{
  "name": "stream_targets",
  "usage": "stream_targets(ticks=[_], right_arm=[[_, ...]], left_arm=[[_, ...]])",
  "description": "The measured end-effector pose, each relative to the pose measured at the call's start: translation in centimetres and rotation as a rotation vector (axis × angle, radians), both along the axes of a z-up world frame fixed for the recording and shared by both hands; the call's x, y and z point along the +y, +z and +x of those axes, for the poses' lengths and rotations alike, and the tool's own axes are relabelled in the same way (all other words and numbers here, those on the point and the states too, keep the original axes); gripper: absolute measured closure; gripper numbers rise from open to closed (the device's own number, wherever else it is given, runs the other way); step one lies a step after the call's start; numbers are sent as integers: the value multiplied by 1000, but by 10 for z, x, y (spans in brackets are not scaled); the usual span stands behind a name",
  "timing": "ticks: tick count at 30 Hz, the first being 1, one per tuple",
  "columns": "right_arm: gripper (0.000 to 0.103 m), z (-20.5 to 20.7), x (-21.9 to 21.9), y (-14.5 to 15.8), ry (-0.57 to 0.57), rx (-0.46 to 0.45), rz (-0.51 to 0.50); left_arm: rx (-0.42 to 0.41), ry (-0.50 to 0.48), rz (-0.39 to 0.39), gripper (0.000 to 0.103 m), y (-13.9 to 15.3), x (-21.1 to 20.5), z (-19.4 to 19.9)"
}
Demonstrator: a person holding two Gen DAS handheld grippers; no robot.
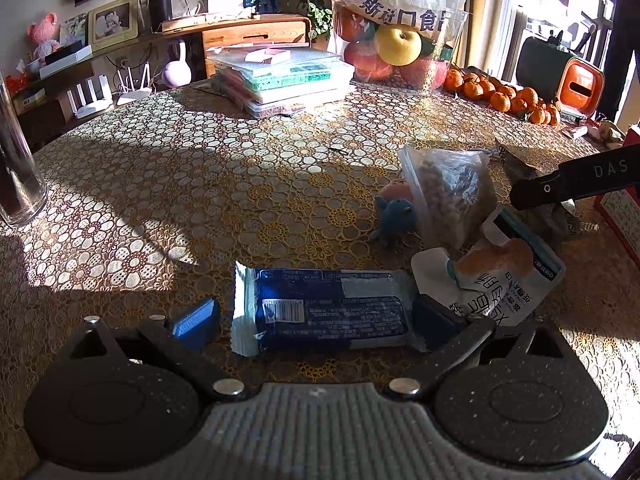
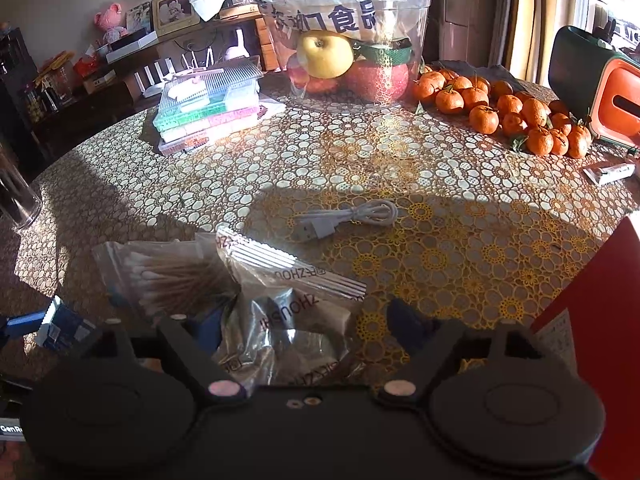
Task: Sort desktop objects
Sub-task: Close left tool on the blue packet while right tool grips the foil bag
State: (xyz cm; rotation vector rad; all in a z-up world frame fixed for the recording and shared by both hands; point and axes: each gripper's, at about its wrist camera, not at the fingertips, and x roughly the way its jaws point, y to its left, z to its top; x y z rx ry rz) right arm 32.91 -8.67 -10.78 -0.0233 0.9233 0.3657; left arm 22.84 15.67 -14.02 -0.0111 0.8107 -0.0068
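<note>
The tabletop (image 1: 168,184), under a lace flower-pattern cover, is crowded along its far edge: a stack of flat plastic cases (image 1: 280,76), a clear tub of apples (image 2: 352,60) under a printed white bag, and a heap of mandarins (image 2: 508,114) running toward the far right edge beside an orange-and-green box (image 2: 604,100). A white USB cable (image 2: 348,216) lies coiled in the open middle. A clear glass (image 1: 18,168) stands at the left edge.

Near the front edge the left claw (image 1: 316,320) is spread wide, its blue pads either side of a dark blue snack wrapper (image 1: 328,308) lying flat with barcode up; the right pad sits at the wrapper's end, though contact is unclear. Just right of it a white-and-orange pouch (image 1: 504,280) leans against a clear bag of grains (image 1: 452,196), with a small blue plush toy (image 1: 394,216) beside.

The right claw (image 2: 308,326) is also spread, straddling a crumpled clear zip bag (image 2: 288,320); a bag of cotton swabs (image 2: 176,276) lies touching its left side.
</note>
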Motion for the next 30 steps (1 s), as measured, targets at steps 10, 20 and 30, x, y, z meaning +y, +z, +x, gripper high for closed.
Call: stream_targets(ticks=[10,20,30], right_arm=[[37,1,2,-2,8,15,30],[53,-6,-2,3,3,-12,4],[56,-22,-12,15,-1,-40,7]], left_arm=[[-23,0,6,10,1,-3,-2],[-35,27,-48,28,6,2,-3],[-29,67,-108,29,13,9,-10]])
